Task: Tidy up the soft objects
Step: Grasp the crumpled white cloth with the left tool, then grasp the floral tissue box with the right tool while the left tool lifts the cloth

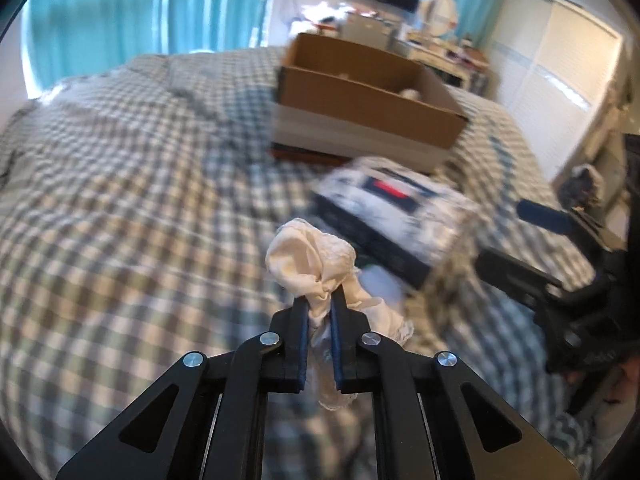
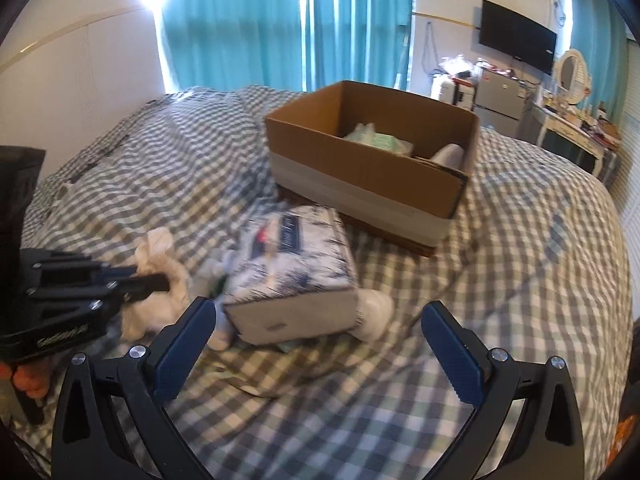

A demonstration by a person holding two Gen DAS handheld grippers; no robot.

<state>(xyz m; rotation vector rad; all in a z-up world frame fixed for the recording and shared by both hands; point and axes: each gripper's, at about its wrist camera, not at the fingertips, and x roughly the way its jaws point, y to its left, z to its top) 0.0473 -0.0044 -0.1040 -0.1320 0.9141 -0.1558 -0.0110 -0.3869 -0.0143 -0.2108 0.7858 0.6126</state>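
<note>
We've got the white cloth [image 1: 316,264] pinched in the left gripper [image 1: 320,300], bunched at centre of the left wrist view, w/ a lace-edged tail hanging below the pads. In the right wrist view the same cloth [image 2: 160,276] sits at mid-left, just above the checked bedspread [image 2: 500,260]. The right gripper [image 2: 320,320] is spread wide and holds nothing; it hovers low-centre, aimed at the tissue pack [image 2: 296,276].

Where it's headed, we judge: the cardboard box [image 1: 368,96] in the upper centre-right of the left view, which already holds a pale green packet [image 2: 378,140] and something white [image 2: 450,156].

Risks as we see them:
- The grip is on a twisted neck of fabric, not the bulk, so a fast swing could let the cloth slip out.
- The hanging tail may catch the near box wall or the tissue pack [image 1: 400,216], which lies between cloth & box.
- Both tools are close at the lower left of the right view; if the right one closes on the pack while we move across, they could bump.
- The box rests on a soft bed; a nudge may tip or shift it.
- Small white items [image 2: 376,312] beside the pack could get dragged.

Writing: the pack has a dark label w/ a red patch, too blurred to read. The left tool's body shows raised lettering, not legible either.
</note>
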